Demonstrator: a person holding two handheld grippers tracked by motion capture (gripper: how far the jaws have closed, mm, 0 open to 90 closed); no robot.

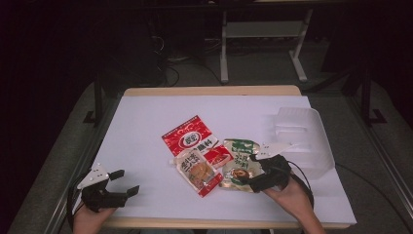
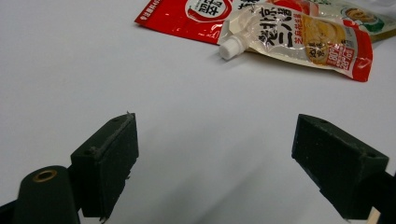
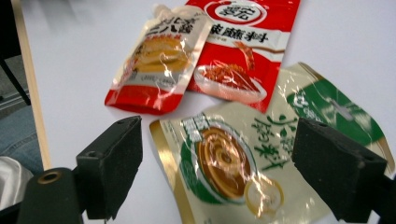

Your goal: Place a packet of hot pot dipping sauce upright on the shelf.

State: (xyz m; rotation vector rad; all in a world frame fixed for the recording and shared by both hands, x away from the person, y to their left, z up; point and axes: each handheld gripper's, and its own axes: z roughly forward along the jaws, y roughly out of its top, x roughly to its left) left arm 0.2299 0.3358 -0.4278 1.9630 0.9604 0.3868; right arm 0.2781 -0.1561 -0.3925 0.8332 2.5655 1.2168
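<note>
Three food packets lie together on the white table top (image 1: 146, 122). A red sauce packet (image 1: 191, 138) (image 2: 180, 18) (image 3: 245, 46) sits farthest back. A spouted pouch (image 1: 197, 171) (image 2: 303, 42) (image 3: 159, 56) with a red base overlaps its front edge. To the right of both is a cream and green noodle packet (image 1: 237, 163) (image 3: 224, 158) (image 2: 364, 14). My right gripper (image 1: 249, 170) (image 3: 217, 158) hovers open over the green packet, one jaw on each side, neither touching it. At the front left corner my left gripper (image 1: 125, 182) (image 2: 217, 154) is open above bare table, well short of the pouch.
A clear plastic bin (image 1: 304, 139) lies on the table's right side, just behind my right gripper. The wooden table edge (image 1: 209, 90) runs along the back. A white desk frame (image 1: 224, 48) stands on the floor beyond. The person's trouser leg (image 3: 14, 140) is below the front edge.
</note>
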